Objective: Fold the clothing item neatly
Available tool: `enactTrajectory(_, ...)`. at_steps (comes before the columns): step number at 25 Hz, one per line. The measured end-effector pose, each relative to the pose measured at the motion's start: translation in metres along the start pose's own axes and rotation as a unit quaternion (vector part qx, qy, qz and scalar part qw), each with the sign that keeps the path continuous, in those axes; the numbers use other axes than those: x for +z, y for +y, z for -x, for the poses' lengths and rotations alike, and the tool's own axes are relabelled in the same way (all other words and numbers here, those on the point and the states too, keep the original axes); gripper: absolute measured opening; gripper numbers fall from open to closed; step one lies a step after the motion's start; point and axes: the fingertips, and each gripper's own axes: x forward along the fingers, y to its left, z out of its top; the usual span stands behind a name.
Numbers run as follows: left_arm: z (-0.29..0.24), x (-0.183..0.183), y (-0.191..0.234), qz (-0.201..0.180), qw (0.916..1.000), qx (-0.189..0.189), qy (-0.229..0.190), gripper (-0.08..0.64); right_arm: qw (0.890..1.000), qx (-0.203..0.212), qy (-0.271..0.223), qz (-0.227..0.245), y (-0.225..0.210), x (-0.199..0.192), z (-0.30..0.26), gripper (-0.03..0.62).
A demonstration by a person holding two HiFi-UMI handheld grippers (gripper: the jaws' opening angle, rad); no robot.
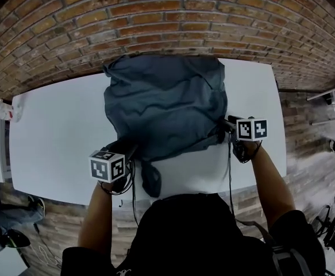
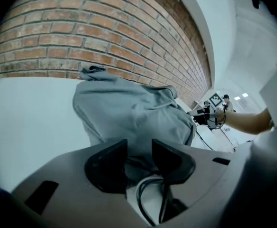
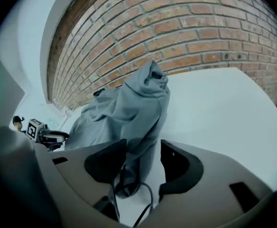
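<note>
Item: grey garment, crumpled and bunched, not flat.
Carrier: white tabletop, its far edge against a brick wall.
Garment position: around the middle of the tabletop, slightly toward the right edge. Its far side reaches the far edge by the wall, and its near side stops short of the near edge.
Garment detail: a narrow dark strip trails from the near-left corner of the heap toward the near edge.
Left gripper: at the near-left corner of the garment. In the left gripper view the jaws stand partly closed, with grey fabric filling the gap between them and pinched there.
Right gripper: at the near-right corner of the garment. In the right gripper view the jaws stand well apart. A fold of fabric hangs between them, close to the left jaw and clear of the right one, so it is not clamped.
Marker cubes: one on each gripper, left and right.
Cable: a black loop under the right gripper's jaws.
</note>
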Motion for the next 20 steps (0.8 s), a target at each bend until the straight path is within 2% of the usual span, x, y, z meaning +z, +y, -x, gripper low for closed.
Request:
enactTrajectory(2, 0.012, -0.008, 0.008, 0.007, 0.9998, 0.017, -0.013, 0.181, 0.999, 0.02, 0.025, 0.013, 0.009, -0.023, 0.01, 0.248)
enactTrajectory(3, 0.017, -0.01, 0.011, -0.005, 0.9995, 0.026, -0.019, 0.204, 0.998, 0.028, 0.035, 0.039, 0.016, -0.033, 0.014, 0.255)
enactTrajectory(5, 0.023, -0.016, 0.005, -0.072, 0.9965, 0.036, -0.022, 0.238, 0.99, 0.036, 0.046, 0.131, 0.036, -0.048, 0.021, 0.258)
enactTrajectory(6, 0.024, -0.019, -0.003, -0.119, 0.9922, 0.034, -0.015, 0.25, 0.98, 0.038, 0.048, 0.189, 0.048, -0.053, 0.023, 0.258)
enactTrajectory(8, 0.02, -0.027, -0.023, -0.212, 0.9771, 0.018, 0.002, 0.267, 0.951, 0.048, 0.049, 0.302, 0.073, -0.062, 0.023, 0.258)
enactTrajectory(10, 0.013, -0.031, -0.038, -0.294, 0.9557, 0.006, 0.014, 0.284, 0.916, 0.067, 0.052, 0.392, 0.095, -0.075, 0.022, 0.261)
enactTrajectory(14, 0.008, -0.027, -0.054, -0.427, 0.903, -0.011, 0.044, 0.301, 0.857, 0.093, 0.074, 0.501, 0.114, -0.091, 0.025, 0.297)
enactTrajectory(16, 0.007, -0.027, -0.052, -0.485, 0.8719, -0.017, 0.066, 0.301, 0.819, 0.088, 0.1, 0.558, 0.109, -0.095, 0.022, 0.31)
enactTrajectory(18, 0.006, -0.029, -0.048, -0.541, 0.8359, -0.023, 0.089, 0.301, 0.784, 0.079, 0.127, 0.602, 0.101, -0.098, 0.015, 0.314)
enactTrajectory(19, 0.006, -0.029, -0.046, -0.562, 0.8208, -0.027, 0.1, 0.301, 0.775, 0.078, 0.133, 0.613, 0.099, -0.096, 0.011, 0.313)
enactTrajectory(20, 0.006, -0.029, -0.044, -0.577, 0.8082, -0.033, 0.113, 0.301, 0.772, 0.078, 0.137, 0.615, 0.098, -0.094, 0.007, 0.313)
